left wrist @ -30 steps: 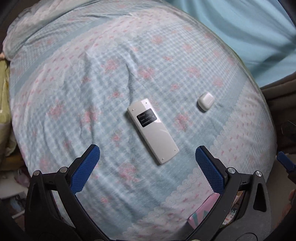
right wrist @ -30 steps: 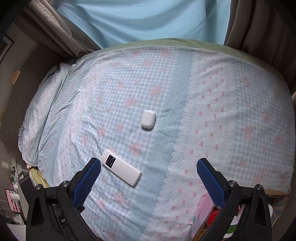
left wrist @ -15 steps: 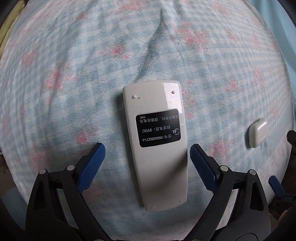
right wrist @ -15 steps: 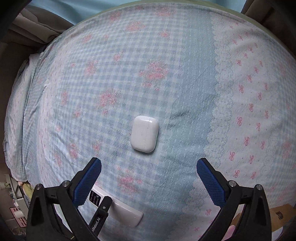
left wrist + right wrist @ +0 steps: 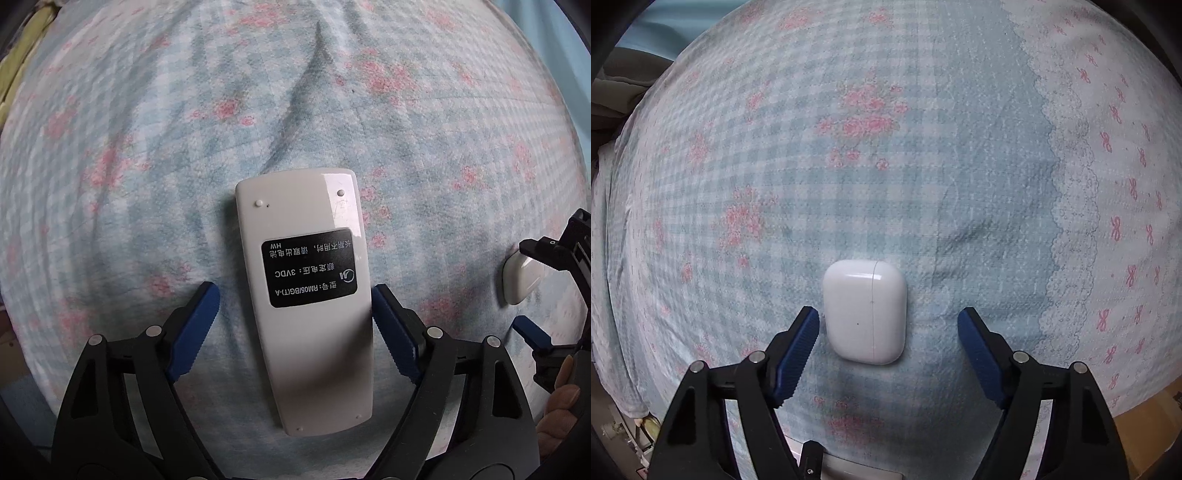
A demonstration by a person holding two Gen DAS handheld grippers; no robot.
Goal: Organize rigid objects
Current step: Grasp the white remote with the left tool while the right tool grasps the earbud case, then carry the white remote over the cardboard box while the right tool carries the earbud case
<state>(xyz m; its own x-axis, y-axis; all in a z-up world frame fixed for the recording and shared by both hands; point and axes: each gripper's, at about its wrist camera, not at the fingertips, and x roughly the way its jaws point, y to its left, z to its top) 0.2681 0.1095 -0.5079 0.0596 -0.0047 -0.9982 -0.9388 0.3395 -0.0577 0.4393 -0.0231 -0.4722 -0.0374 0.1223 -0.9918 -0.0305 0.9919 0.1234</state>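
Covering nearly all of both views, a blue checked bedspread with pink flowers was seen, and every place below is given from it. On its middle a white remote control was laid face down, label up, its long axis running away from the left gripper and its broad end pointed far. The left gripper's jaws were spread, one to each side of the remote; the right pad looked to be touching its edge, the left pad stood apart. Half a second earlier those pads had been held wider and nearer the remote's close end. Smaller, a white earbud case was lying flat on the bedspread, its hinge seam running lengthwise. The right gripper was spread around it, neither pad touching; earlier the case had been lying beyond the fingertips. In the left view the case was partly hidden behind the right gripper's frame.
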